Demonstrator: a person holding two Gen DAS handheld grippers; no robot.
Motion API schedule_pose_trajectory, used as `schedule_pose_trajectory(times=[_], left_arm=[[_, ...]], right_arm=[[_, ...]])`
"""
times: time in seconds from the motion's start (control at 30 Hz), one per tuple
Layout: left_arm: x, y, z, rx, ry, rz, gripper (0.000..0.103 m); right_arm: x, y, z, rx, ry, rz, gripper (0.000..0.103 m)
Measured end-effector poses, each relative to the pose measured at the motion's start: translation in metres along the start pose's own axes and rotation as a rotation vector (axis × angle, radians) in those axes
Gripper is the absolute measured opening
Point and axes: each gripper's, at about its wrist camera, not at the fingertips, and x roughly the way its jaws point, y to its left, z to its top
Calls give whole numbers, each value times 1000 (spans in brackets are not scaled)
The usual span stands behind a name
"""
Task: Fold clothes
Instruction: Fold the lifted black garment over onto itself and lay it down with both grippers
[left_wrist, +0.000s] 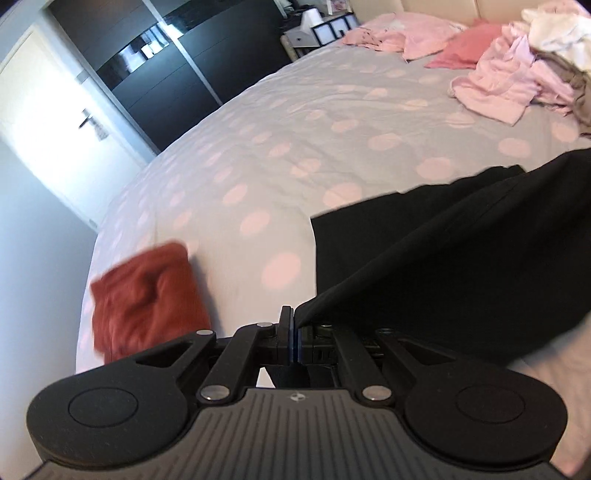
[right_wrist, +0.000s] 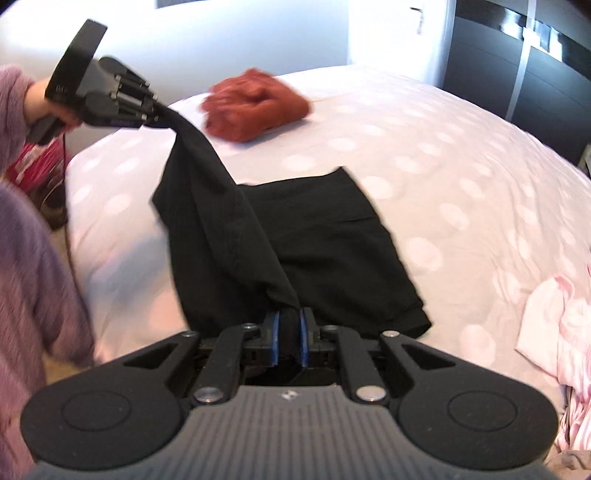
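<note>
We are holding the black garment (right_wrist: 295, 236) by one edge, lifted between both grippers while the rest is lying on the spotted duvet (right_wrist: 424, 155). The left gripper (left_wrist: 294, 325) is pinching a corner of it with jaws pressed together; the right gripper (right_wrist: 289, 325) is clamping a bunched fold of the same edge. One rust-red item (right_wrist: 258, 103) is sitting folded near the bed's far edge, so we are judging one piece done. A pile of pink and white clothes (left_wrist: 517, 74) is waiting unfolded; most work is remaining.
</note>
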Motion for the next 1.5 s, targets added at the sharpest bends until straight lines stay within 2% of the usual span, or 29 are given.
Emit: schedule_pose_trajectory(times=[0.2, 0.3, 0.43, 0.57, 0.67, 0.77, 0.8, 0.83, 0.93, 1.07, 1.2, 1.3, 1.5], left_arm=[[84, -3, 61, 114, 12, -28, 0], [129, -10, 85, 132, 43, -60, 1], [185, -21, 98, 138, 113, -95, 6], [219, -24, 99, 93, 120, -108, 9], [236, -22, 98, 53, 116, -105, 14], [245, -19, 96, -4, 106, -80, 34], [244, -18, 95, -23, 103, -74, 44], [242, -16, 95, -37, 95, -65, 46], [222, -12, 92, -55, 67, -57, 46], [182, -13, 81, -63, 36, -86, 46], [137, -22, 60, -118, 8, -133, 46], [101, -41, 42, -168, -12, -188, 46], [47, -112, 36, -165, -43, -320, 44]], right_arm=[[33, -67, 9, 160, 17, -21, 13], [53, -99, 3, 246, 37, -26, 13], [79, -136, -5, 336, 41, -45, 13], [102, -155, -13, 362, 69, -55, 14], [113, -158, -16, 375, 56, -73, 16], [125, -165, -20, 400, 47, -94, 26], [129, -165, -19, 405, 59, -102, 29], [130, -167, -21, 402, 63, -111, 32], [119, -164, -22, 394, 42, -135, 34], [98, -158, -25, 416, -8, -165, 35], [87, -143, -34, 454, -32, -197, 32], [87, -131, -45, 481, 6, -192, 21], [99, -96, -80, 474, 80, -140, 16]])
